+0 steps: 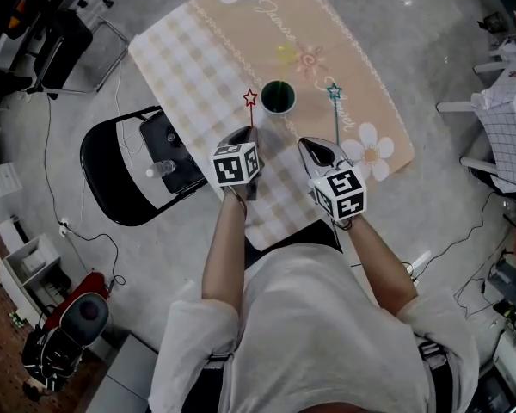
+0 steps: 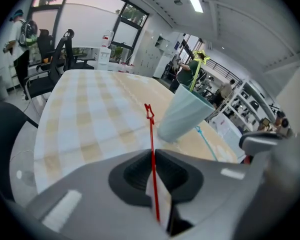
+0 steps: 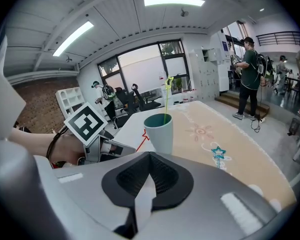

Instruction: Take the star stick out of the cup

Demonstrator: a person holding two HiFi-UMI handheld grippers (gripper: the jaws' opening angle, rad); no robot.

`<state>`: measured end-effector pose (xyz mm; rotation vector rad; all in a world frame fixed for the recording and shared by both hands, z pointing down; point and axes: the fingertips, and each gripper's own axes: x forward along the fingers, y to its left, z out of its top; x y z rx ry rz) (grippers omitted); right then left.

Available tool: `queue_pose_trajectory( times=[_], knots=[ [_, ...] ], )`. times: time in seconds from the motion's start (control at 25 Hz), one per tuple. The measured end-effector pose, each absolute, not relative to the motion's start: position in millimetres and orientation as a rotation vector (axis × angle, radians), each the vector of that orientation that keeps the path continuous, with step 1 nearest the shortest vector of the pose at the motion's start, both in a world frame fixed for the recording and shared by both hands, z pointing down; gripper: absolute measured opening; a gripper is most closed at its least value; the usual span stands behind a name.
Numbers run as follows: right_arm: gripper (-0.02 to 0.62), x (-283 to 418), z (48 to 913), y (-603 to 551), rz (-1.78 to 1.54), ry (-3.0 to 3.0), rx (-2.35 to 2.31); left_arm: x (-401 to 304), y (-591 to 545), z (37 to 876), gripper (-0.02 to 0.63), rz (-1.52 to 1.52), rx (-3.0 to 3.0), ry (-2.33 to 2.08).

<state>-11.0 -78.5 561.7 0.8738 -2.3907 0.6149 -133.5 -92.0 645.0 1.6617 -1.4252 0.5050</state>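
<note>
In the head view, the left gripper [image 1: 242,134] was seen closed on the red star stick [image 1: 250,101]. Its star stood clear of the cup [image 1: 278,97], just beside the rim, above the table [image 1: 181,50]. The right gripper [image 1: 315,147] was held near the blue star stick [image 1: 335,114], which lay on the cloth beside the cup.

In the left gripper view, the jaws were shut on the thin red shaft low down, with the star far out ahead. With so long a lever, the stick was judged liable to swivel or slip in the pinch. A careless swing could also knock the light cup over.

In the right gripper view, the jaws were pressed together with nothing between them. A yellow star stick [image 3: 166,96] was seen standing in the cup. If the closed claw were brought to it unopened, the stick would only be pushed, or the cup tipped.
</note>
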Motion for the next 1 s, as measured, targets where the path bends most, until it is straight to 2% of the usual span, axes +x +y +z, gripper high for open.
queue_pose_trajectory(
  times=[0.16, 0.24, 0.32, 0.44, 0.52, 1.0],
  knots=[
    [-0.001, -14.7, 558.9, -81.5, 0.611, -2.401, 0.875, -140.9, -92.4, 641.9, 0.021, 0.514, 1.652, -1.462],
    [-0.001, -17.0, 557.4, -82.7, 0.606, -2.405, 0.872, -144.4, -91.9, 639.5, 0.054, 0.516, 1.65, -1.47],
    [0.0, -18.6, 556.0, -83.7, 0.6, -2.41, 0.87, -146.1, -90.5, 636.4, 0.058, 0.515, 1.654, -1.474],
    [0.0, -20.7, 550.7, -86.9, 0.595, -2.423, 0.869, -149.1, -87.6, 624.1, 0.049, 0.5, 1.672, -1.504],
    [-0.002, -22.8, 544.3, -91.2, 0.588, -2.439, 0.872, -149.2, -84.6, 610.5, 0.004, 0.473, 1.694, -1.533],
    [-0.001, -37.2, 497.1, -132.3, 0.475, -2.539, 0.893, -132.6, -69.8, 541.4, 0.003, 0.324, 1.792, -1.663]
  ],
)
